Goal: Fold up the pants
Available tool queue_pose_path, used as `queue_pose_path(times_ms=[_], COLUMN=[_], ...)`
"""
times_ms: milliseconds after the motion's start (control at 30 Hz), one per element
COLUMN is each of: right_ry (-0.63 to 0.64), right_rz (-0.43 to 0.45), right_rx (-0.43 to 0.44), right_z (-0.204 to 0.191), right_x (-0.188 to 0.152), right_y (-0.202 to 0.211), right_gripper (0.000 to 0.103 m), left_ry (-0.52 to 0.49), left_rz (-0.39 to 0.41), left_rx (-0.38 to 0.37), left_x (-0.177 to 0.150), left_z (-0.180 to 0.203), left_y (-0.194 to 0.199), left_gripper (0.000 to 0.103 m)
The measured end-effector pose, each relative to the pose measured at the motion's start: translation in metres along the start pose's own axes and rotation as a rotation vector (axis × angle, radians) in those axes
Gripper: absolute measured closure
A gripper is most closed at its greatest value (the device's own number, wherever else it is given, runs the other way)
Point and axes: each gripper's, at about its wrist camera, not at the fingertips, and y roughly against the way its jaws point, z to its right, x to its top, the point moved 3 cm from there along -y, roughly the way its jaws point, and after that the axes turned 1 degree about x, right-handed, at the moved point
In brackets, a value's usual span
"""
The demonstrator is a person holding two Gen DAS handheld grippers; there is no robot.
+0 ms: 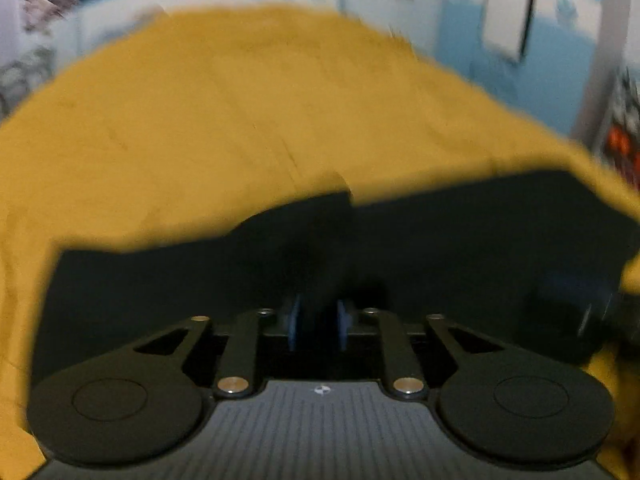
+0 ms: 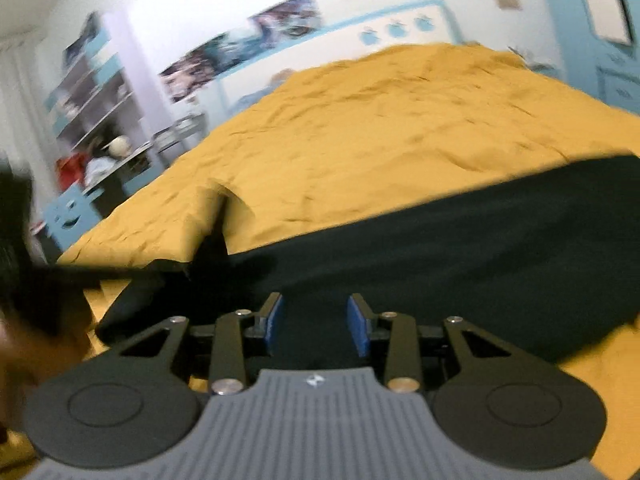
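Dark pants (image 1: 440,240) lie on a mustard-yellow bedspread (image 1: 240,100). In the left wrist view my left gripper (image 1: 318,320) has its blue pads close together on a raised fold of the dark cloth. In the right wrist view the pants (image 2: 460,248) spread across the near part of the bed (image 2: 380,120). My right gripper (image 2: 316,320) is low over them with its blue pads apart and dark cloth between them. A dark blurred shape (image 2: 24,240) at the far left may be the other gripper or arm.
Shelves (image 2: 92,92) with clutter stand left of the bed. A white and blue headboard (image 2: 380,32) and posters (image 2: 248,40) are at the far wall. A blue cabinet (image 2: 600,52) stands at the right. The bedspread is wrinkled, with a raised crease (image 2: 224,196).
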Motion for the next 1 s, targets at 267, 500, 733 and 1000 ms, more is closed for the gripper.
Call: queue_pose_path(times_ms=[267,500,733,1000], right_ry=[-0.081,-0.051,-0.052,-0.090], right_rz=[-0.023,-0.095,-0.184,-0.248], right_rx=[0.036,0.076,0.052,0.043], right_z=[0.008,-0.030,-0.052,-0.061], right_x=[0.000,0.006,0.005,0.004], right_y=[-0.004,-0.032,-0.069,-0.099], right_gripper=[0.068,0.061,0.061,0.084], left_ry=[0.110,0.592,0.815,0.832], left_rz=[0.087,0.217,0.151,0.092], left_rx=[-0.082,0.007,0.008,-0.032], left_x=[-0.021,-0.053,-0.075,-0.073], left_z=[-0.034,-0.178,-0.227,-0.227], left_y=[0.060,0.098,0.073,0.046], left_gripper=[0.062,0.040,0.040,0.040])
